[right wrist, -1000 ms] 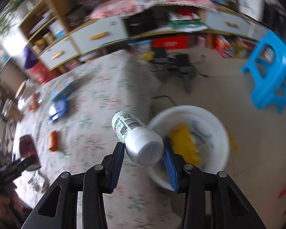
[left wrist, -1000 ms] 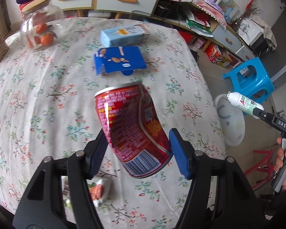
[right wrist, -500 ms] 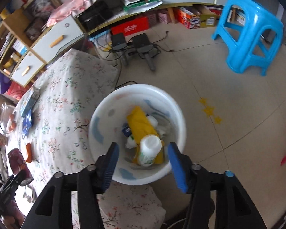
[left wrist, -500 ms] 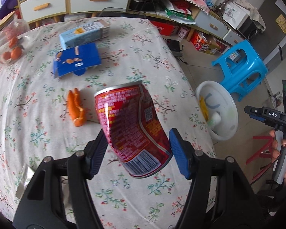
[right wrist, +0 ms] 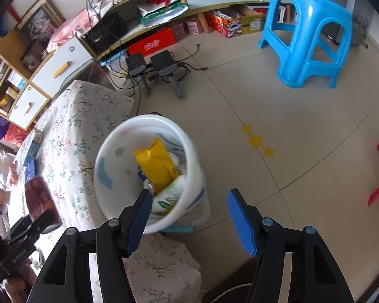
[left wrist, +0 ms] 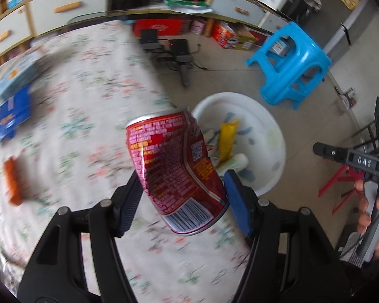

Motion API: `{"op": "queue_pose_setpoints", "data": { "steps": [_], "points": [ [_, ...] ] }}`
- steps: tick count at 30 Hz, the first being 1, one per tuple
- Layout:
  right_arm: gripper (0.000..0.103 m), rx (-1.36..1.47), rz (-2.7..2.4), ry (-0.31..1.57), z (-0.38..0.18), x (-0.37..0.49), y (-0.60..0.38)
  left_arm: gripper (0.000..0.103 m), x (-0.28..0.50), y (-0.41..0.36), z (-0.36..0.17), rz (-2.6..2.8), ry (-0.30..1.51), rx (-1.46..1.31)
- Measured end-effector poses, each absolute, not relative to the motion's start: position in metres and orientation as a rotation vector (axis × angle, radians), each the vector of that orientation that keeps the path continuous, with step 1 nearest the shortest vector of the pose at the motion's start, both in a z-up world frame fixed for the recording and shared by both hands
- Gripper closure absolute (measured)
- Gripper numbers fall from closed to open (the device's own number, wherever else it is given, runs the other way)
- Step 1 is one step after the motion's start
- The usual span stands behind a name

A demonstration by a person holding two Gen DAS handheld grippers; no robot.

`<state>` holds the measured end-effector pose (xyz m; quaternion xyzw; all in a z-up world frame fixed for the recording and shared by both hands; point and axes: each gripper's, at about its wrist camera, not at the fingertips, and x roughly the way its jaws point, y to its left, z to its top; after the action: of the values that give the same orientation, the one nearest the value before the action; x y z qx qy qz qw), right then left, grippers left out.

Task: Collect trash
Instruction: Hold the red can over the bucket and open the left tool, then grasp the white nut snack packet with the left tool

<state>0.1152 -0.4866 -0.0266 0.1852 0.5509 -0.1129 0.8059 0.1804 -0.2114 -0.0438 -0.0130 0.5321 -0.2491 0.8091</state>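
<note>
Dented red drink can [left wrist: 175, 174] clamped in left gripper [left wrist: 182, 199] above table [left wrist: 93, 106], white bin [left wrist: 273, 136] at two o'clock. Right gripper [right wrist: 189, 217] empty, jaws opening. Yellow wrapper [right wrist: 156, 164] binned; blue carton [left wrist: 11, 116] outstanding.

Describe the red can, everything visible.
The red can is a metal drink can, dented at the middle, printed with pale text, an orange patch, a small square code and a white barcode near its lower end. It hangs tilted, silver rim up and away from the camera, clamped between the blue pads of the left gripper, above the flowered tablecloth near its edge. Only the pads touch it.
</note>
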Motion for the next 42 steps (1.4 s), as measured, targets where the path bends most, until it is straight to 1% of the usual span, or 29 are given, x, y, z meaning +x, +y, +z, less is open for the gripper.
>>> {"op": "queue_pose_setpoints", "data": {
  "steps": [5,11,12,13,14,15,19,30,37,42],
  "points": [
    [0.038,0.394,-0.272,1.192,-0.032,0.106,-0.502,0.037,0.187,-0.249,-0.046,-0.593,1.139,-0.011],
    [0.038,0.391,-0.287,1.195,-0.034,0.103,-0.515,0.036,0.194,-0.266,-0.047,-0.624,1.132,0.007],
    [0.038,0.391,-0.288,1.195,-0.034,0.102,-0.516,0.031,0.196,-0.267,-0.047,-0.618,1.135,0.012],
    [0.038,0.391,-0.287,1.195,-0.034,0.102,-0.517,0.023,0.197,-0.267,-0.047,-0.612,1.139,0.015],
    [0.037,0.392,-0.285,1.195,-0.034,0.102,-0.517,0.02,0.198,-0.267,-0.047,-0.607,1.136,0.014],
    [0.037,0.392,-0.284,1.194,-0.034,0.102,-0.517,0.018,0.197,-0.265,-0.045,-0.606,1.13,0.015],
    [0.036,0.391,-0.275,1.183,-0.031,0.101,-0.513,0.017,0.193,-0.258,-0.041,-0.585,1.119,0.054],
    [0.033,0.35,-0.221,1.154,-0.015,0.107,-0.478,0.007,0.176,-0.198,-0.021,-0.509,1.077,0.075],
    [0.031,0.304,-0.163,1.14,-0.007,0.113,-0.438,0.006,0.162,-0.139,-0.01,-0.421,1.055,0.046],
    [0.026,0.255,-0.131,1.135,-0.004,0.119,-0.401,0.005,0.152,-0.091,-0.01,-0.343,1.047,0.015]
  ]
}}
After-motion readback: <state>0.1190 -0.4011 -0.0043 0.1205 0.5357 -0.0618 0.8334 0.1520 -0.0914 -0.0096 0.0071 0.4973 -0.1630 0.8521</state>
